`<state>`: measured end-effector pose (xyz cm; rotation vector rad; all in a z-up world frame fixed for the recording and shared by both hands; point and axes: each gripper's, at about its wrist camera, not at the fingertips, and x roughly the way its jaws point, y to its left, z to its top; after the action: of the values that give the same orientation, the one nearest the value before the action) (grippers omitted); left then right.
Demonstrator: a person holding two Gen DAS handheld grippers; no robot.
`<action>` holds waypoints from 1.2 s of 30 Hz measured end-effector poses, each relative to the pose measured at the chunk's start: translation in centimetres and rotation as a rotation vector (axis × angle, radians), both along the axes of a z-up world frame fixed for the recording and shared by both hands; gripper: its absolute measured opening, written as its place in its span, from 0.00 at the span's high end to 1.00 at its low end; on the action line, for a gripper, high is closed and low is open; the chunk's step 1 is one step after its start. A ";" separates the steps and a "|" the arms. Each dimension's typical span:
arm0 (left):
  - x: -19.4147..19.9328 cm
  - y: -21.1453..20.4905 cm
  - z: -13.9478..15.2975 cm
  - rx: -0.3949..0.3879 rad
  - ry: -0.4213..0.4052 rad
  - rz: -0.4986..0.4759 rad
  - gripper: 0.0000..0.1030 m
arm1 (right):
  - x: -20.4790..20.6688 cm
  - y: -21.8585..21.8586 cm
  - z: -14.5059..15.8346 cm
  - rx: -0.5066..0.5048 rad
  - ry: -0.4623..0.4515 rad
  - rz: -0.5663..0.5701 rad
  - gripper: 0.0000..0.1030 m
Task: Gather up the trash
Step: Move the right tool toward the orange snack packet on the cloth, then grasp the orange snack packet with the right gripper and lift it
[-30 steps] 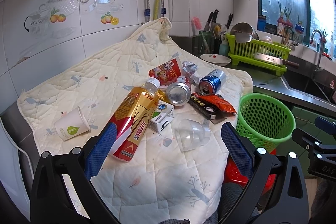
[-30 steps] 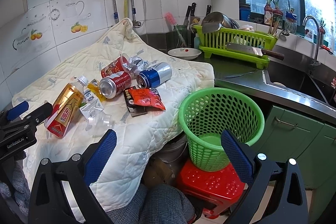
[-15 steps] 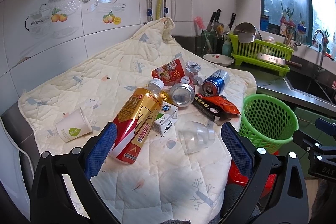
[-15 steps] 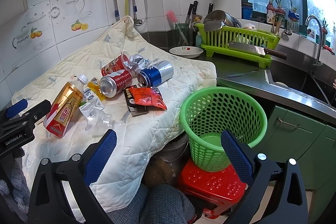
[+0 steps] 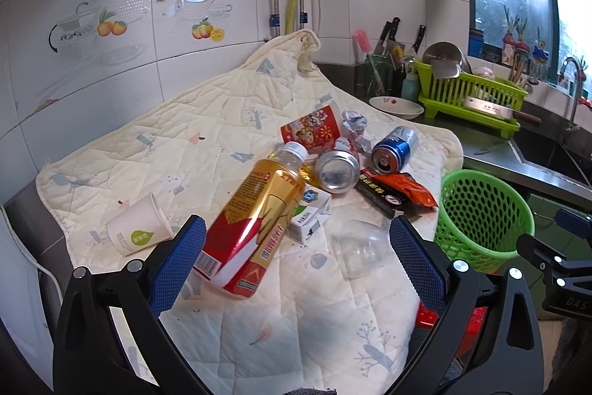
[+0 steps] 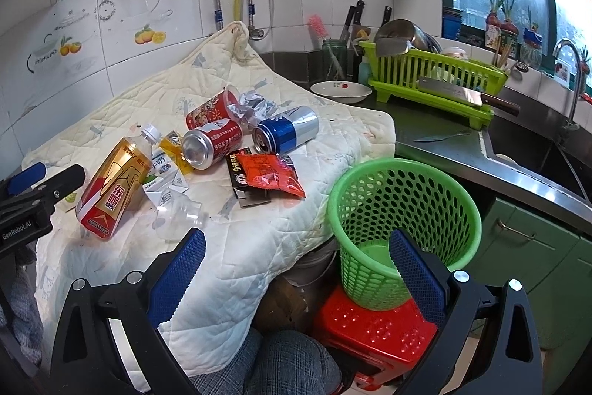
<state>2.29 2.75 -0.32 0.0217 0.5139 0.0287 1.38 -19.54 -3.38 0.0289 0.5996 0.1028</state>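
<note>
A cream quilted cloth [image 5: 207, 139] drapes the tabletop, strewn with a glossy gold-and-red plastic bottle [image 5: 255, 221], a crumpled clear plastic cup [image 5: 360, 250], a white paper cup [image 5: 138, 230], a silver-topped red can [image 5: 338, 167], a blue metal can [image 5: 394, 150] and an orange foil packet [image 5: 409, 189]. The left claw [image 5: 296, 258] hovers released over the bottle's base. The right claw [image 6: 296, 265] gapes empty above the perforated green plastic basket [image 6: 405, 232] on a red stool [image 6: 373, 332].

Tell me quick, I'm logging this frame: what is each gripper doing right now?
Left gripper: open, holding nothing, its fingers flanking the base of the gold bottle.
Right gripper: open, holding nothing, near the green basket.
</note>
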 end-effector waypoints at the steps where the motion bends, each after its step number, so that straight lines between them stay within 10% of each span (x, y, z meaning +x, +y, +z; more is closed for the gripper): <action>1: 0.1 0.2 0.0 -0.001 0.001 0.005 0.05 | 0.2 0.1 0.0 -0.001 0.001 0.005 0.07; 36: 1.6 0.0 -3.4 -0.028 0.094 -0.154 0.05 | 18.7 1.8 -4.7 0.135 0.242 0.343 0.12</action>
<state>3.84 2.75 -3.75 0.0355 0.6052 -0.1307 20.08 -17.77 -8.12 0.0702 0.8351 0.4774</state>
